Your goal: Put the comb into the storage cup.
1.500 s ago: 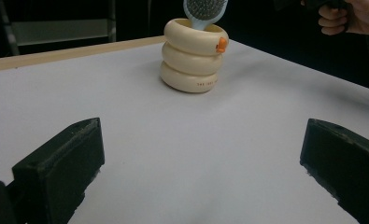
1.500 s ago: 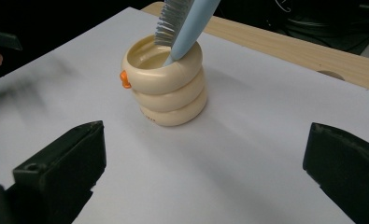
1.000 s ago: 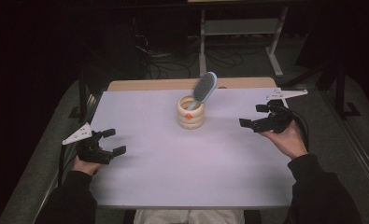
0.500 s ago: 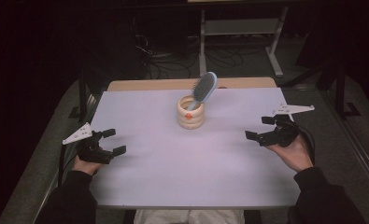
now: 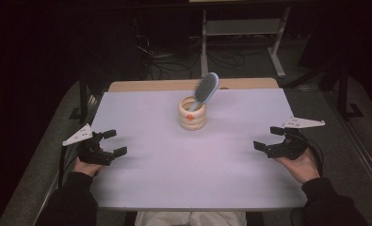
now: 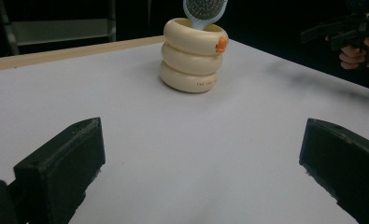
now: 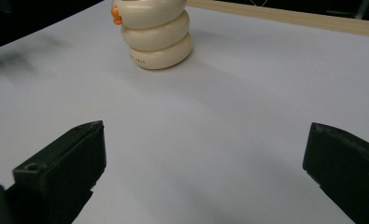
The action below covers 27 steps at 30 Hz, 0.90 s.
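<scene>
With the hairbrush point(image 5: 206, 89) standing tilted, handle down, in the cream ringed holder point(image 5: 192, 114) at the table's point(image 5: 141, 108) twelve o'clock, the left gripper point(image 5: 109, 142) at eight and right gripper point(image 5: 269, 138) at four rested wide open and empty, seemingly parked.

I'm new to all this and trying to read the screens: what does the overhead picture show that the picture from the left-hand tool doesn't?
Seen from the high view alone: the whole white table, both forearms, the left gripper from outside, and the brush's full blue head leaning out of the cup. Seen from the left gripper view alone: its own two black fingers, spread wide, and small lettering on the cup. Both share the cream ringed cup with its orange spot, the brush in it, and the right gripper, open.
</scene>
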Each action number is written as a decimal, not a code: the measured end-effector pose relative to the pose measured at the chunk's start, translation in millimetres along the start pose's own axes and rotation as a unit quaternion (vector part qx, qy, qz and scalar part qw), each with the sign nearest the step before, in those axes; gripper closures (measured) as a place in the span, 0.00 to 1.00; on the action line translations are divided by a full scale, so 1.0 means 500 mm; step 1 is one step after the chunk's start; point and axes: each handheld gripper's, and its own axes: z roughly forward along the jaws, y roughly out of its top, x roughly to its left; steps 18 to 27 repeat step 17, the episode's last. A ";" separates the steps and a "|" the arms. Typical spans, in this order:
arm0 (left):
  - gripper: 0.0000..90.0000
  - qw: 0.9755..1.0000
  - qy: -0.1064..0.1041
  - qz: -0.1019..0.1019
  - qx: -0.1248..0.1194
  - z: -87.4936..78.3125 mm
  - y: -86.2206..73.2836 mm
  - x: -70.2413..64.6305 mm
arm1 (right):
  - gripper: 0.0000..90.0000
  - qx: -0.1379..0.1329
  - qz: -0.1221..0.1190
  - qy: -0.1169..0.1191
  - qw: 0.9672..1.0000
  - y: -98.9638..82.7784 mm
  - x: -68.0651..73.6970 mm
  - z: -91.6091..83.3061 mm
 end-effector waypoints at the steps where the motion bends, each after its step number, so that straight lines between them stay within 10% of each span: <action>1: 0.00 1.000 0.000 0.000 0.000 0.000 0.000 0.000 | 0.00 -0.001 -0.001 -0.001 1.000 -0.004 0.000 -0.003; 27: 0.00 1.000 0.003 0.000 -0.002 0.000 0.001 0.001 | 0.00 0.002 0.006 -0.011 1.000 -0.060 0.008 -0.025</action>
